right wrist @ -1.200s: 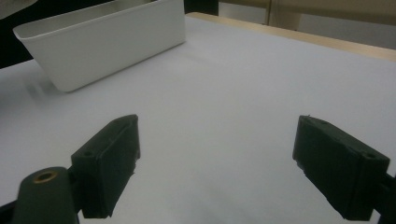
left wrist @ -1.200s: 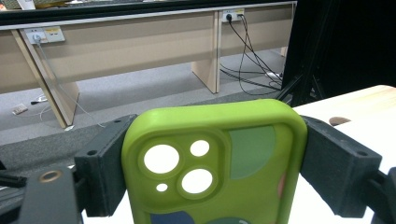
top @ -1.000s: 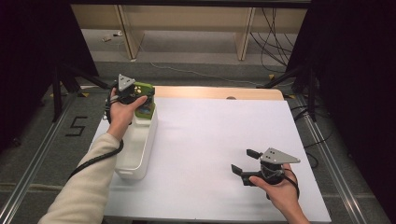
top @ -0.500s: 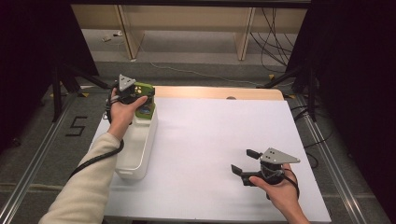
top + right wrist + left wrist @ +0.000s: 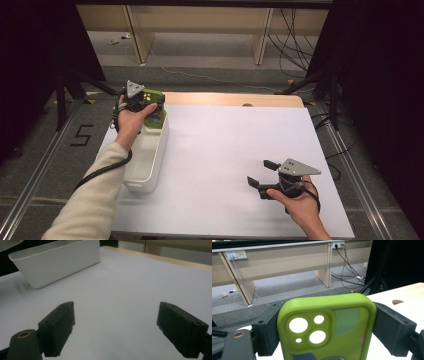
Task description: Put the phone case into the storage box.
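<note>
White covers the desk (image 5: 225,150), with a white bin (image 5: 147,155) along its left edge. Over the bin's far end, the left gripper (image 5: 150,104) clamps a green phone case (image 5: 327,325). At near right, the right gripper (image 5: 260,172) hangs wide open, holding nothing.

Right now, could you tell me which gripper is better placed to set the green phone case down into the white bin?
Left. The left gripper already clamps the phone case above the bin; the right gripper is open, far off.
</note>
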Demonstrator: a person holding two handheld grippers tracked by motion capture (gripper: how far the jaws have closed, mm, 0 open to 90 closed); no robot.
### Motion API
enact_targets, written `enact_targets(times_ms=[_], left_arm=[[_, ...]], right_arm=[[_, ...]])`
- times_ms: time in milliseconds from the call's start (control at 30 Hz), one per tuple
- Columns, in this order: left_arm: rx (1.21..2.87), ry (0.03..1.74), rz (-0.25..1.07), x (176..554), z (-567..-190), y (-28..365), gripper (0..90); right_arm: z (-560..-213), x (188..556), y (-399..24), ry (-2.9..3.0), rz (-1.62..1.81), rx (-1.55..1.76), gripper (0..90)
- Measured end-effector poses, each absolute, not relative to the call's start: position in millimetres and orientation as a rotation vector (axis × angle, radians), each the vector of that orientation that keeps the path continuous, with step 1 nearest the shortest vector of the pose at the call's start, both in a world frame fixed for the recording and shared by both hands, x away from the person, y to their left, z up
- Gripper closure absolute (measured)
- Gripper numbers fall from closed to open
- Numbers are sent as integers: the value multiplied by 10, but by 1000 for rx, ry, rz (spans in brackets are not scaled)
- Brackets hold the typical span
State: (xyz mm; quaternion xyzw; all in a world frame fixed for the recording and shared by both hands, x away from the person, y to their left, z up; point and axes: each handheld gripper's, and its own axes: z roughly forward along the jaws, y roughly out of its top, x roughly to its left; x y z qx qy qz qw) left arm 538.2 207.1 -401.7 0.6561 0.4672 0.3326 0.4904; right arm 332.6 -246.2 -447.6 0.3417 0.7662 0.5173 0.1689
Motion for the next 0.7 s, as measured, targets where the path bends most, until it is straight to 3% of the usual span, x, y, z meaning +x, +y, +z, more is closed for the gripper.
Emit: enact_targets(times_ms=[700], left_arm=[[1597,1150,806,5413,-4061,2085,168]], right_arm=[[-4475,3328,-2467,2175,1475,974,160]])
